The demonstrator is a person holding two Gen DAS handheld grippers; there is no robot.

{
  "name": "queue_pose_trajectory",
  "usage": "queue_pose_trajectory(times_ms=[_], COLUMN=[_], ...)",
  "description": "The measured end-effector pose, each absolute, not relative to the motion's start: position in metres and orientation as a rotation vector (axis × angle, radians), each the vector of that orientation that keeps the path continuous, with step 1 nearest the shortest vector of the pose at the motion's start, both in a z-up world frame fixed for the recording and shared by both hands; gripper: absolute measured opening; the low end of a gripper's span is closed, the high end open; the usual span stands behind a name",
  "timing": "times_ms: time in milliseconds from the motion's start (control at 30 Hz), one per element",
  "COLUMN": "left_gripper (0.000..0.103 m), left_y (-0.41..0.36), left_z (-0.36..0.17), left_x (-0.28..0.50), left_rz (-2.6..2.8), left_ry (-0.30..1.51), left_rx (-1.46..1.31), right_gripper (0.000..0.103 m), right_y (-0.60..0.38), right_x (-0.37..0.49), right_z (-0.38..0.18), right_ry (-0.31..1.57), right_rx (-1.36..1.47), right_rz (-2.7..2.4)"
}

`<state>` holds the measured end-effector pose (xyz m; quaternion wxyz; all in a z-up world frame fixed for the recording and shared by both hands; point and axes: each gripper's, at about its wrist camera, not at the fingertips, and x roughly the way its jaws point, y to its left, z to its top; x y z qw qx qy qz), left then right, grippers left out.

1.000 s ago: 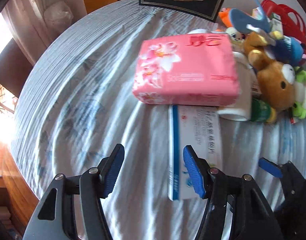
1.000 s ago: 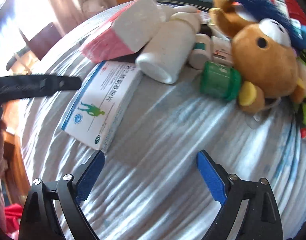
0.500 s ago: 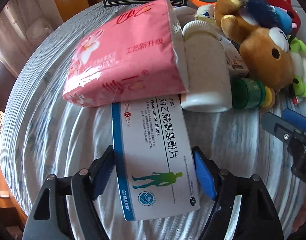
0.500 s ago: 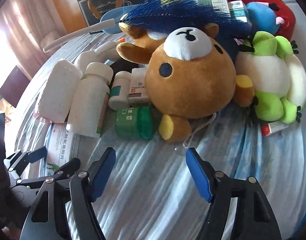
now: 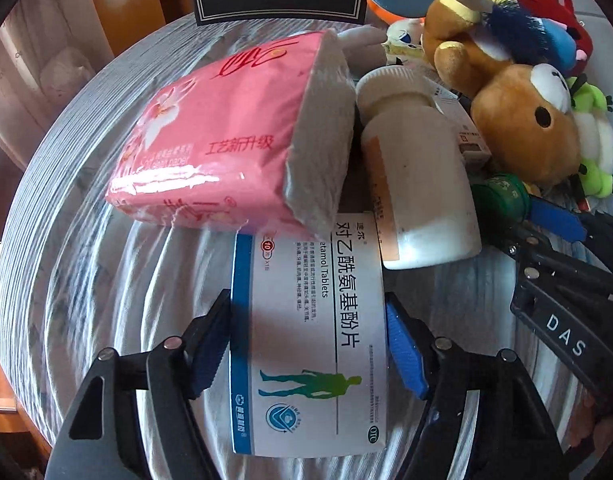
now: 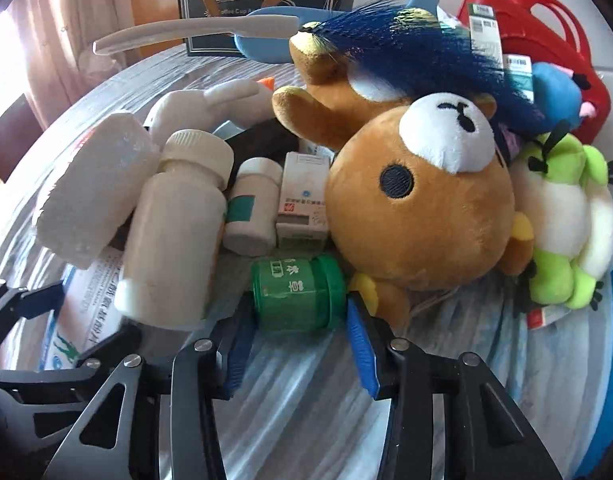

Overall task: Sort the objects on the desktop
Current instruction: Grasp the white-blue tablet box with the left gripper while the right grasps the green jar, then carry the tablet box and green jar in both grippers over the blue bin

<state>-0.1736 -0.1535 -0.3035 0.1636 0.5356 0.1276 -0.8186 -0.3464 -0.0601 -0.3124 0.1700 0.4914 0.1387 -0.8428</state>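
The left gripper (image 5: pixel 308 344) jaws have just closed onto the tablet box (image 5: pixel 310 336). The right gripper (image 6: pixel 300 344) jaws, just closing, flank the green jar (image 6: pixel 298 294), contact unclear.

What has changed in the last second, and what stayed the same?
The left claw moved over the tablet box, which now lies between its fingers. The right claw, just closing, came to the green jar. The pink tissue pack, white bottle and brown bear stayed put.
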Motion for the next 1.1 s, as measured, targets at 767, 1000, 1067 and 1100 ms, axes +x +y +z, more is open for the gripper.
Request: queue_pose_trajectory(times_ms=[767,1000,1067,1100], left_gripper=[0.071,0.071,0.071,0.071], left_y=[-0.058,0.018,0.043,0.055], left_z=[-0.113,-0.054,-0.042,-0.036], left_x=[-0.167,-0.171,-0.173,-0.173], left_rz=[-2.740,-2.972,-3.040,-3.074], left_ry=[0.141,0.024,-0.009,-0.029], left_rx=[1.170,1.064,1.035,1.019], right_gripper=[0.044,0.044,0.044,0.044], right_y=[0.063,0.123,0.147,0.159], right_x=[-0.255,-0.215,-0.200,-0.192], right_z=[-0.128,-0.058,-0.042,-0.035], right_ry=[0.260,0.226,0.207,0.196], right_rx=[1.077,0.916,0.877,0.859], right_rz=[-2.671,-2.908,-2.989,-3.028])
